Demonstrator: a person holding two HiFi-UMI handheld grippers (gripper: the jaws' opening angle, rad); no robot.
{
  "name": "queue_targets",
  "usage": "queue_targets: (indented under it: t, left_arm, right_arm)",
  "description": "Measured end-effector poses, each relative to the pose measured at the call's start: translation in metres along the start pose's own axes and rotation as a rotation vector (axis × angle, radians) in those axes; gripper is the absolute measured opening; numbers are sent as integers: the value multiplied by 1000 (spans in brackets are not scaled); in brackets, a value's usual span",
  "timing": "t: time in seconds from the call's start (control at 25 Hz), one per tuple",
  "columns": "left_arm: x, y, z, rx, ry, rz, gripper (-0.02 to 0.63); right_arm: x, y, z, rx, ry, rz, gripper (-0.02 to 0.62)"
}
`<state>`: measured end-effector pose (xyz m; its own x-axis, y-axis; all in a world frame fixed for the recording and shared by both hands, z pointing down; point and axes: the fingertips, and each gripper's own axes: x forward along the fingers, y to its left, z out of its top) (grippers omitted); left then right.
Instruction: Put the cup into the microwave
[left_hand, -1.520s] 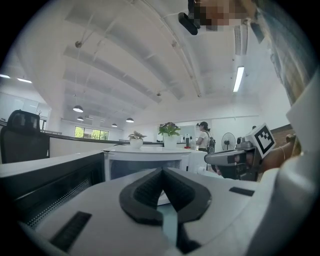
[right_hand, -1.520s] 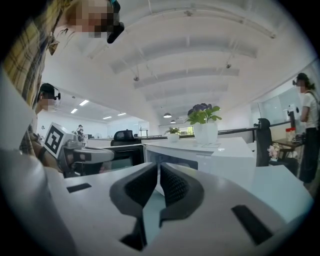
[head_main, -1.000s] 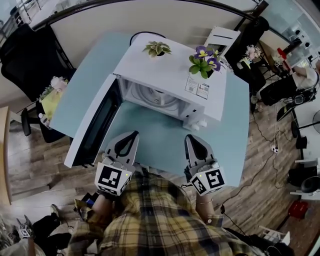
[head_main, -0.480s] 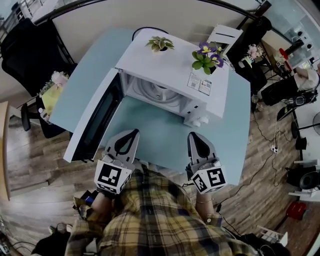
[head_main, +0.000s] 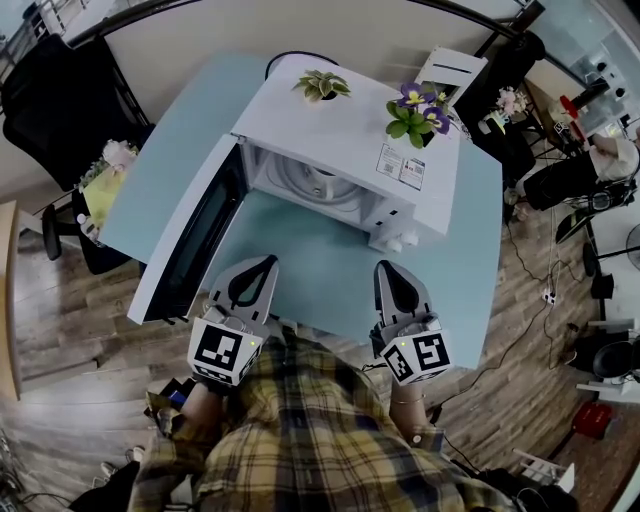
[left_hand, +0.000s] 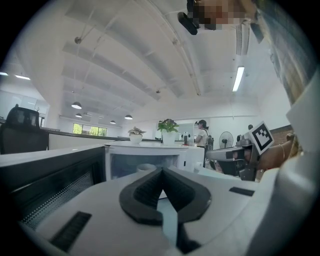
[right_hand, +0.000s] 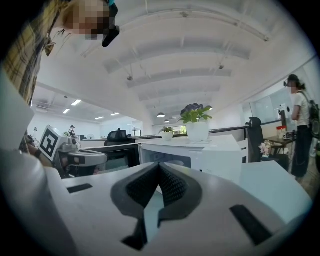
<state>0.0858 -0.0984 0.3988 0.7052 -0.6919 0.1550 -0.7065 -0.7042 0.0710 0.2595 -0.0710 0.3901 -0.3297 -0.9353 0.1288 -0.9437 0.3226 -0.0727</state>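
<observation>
1. Head view: the white microwave (head_main: 350, 150) stands at the frame's upper middle on a pale blue table (head_main: 330, 265), with its door (head_main: 190, 250) swung out towards the left. Two potted plants (head_main: 415, 112) sit on its roof. The left gripper (head_main: 266, 264) and right gripper (head_main: 386, 268) hover side by side over the table's near edge, well apart from each other and short of the oven. A bare stretch of table lies between them and the opening. The roof hides most of the cavity, so only the front of the turntable shows.

2. Left gripper view: its jaws are clenched tip to tip with nothing between them. Just above them, inside the open cavity, is a white rim that appears to be the cup (left_hand: 145, 167), which the head view does not show. The rest of it is hidden behind the jaws. The dark door fills the left, and the other gripper is at the right edge.

3. Right gripper view: these jaws are also pressed together and empty. They cover the lower part of the oven front, so no cup shows here. A person (right_hand: 300, 135) stands at the far right edge, partly cut off.
</observation>
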Motion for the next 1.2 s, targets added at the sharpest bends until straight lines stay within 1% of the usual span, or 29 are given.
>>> queue_targets:
  t: [0.36,0.68,0.92,1.2]
  left_arm:
    - [5,-3,1,4,-1,-2,-11]
    - [5,-3,-1,3,0,13,-11]
    - [3,-2,0,8,5,28,-11]
    - [6,-6,1,6,2,26,-11]
  right_arm:
    - [1,-5,-2,2,1,1,1]
    - [5,-6,-3,-3,5,22,2]
    - [4,-8,-4,3,2,16,0]
    - [0,-9,-8,10,1,25,0]
